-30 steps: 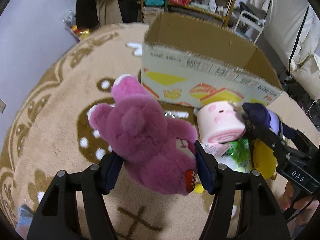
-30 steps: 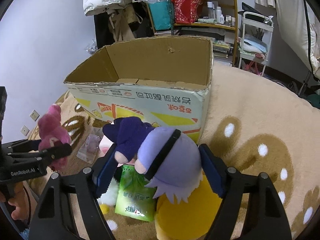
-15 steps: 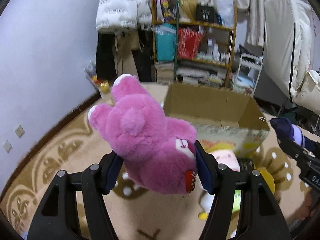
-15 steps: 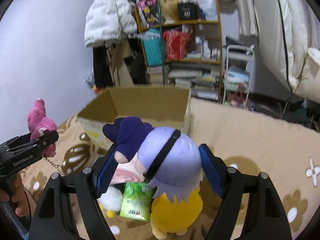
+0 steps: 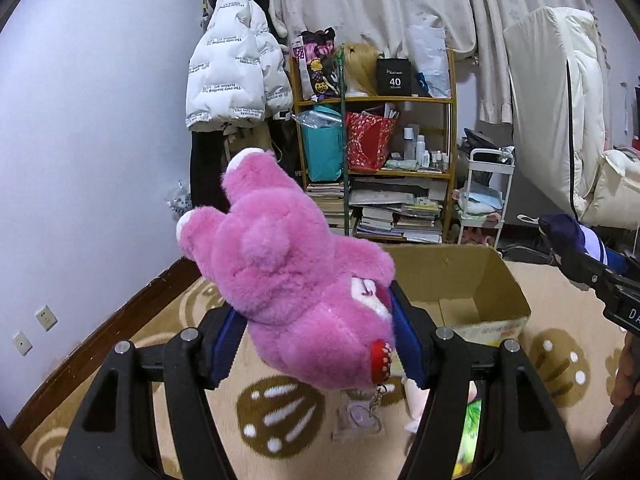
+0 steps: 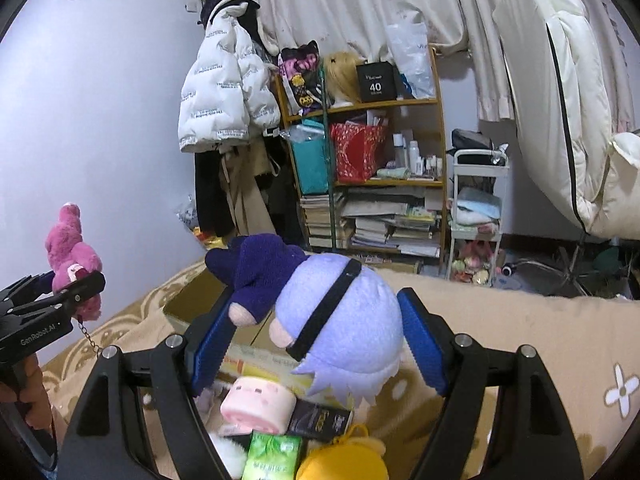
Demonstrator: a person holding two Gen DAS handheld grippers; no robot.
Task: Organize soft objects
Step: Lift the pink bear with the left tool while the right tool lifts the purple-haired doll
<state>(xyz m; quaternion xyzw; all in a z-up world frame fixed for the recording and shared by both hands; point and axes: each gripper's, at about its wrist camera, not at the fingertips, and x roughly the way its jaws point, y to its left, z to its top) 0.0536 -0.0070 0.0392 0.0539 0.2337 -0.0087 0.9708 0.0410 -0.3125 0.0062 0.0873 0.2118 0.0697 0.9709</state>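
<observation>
The left gripper is clamped on a fluffy pink plush bear, held in the air. The right gripper squeezes a lavender-haired plush doll with a dark purple outfit. Below lie a pink roll-shaped plush and a yellow plush on the tan patterned rug. Beyond stands an open cardboard box.

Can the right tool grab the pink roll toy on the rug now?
Probably not yet. The right tool is already full, squeezing a lavender plush doll with a black band, and the pink roll-cake plush lies below it.
</observation>
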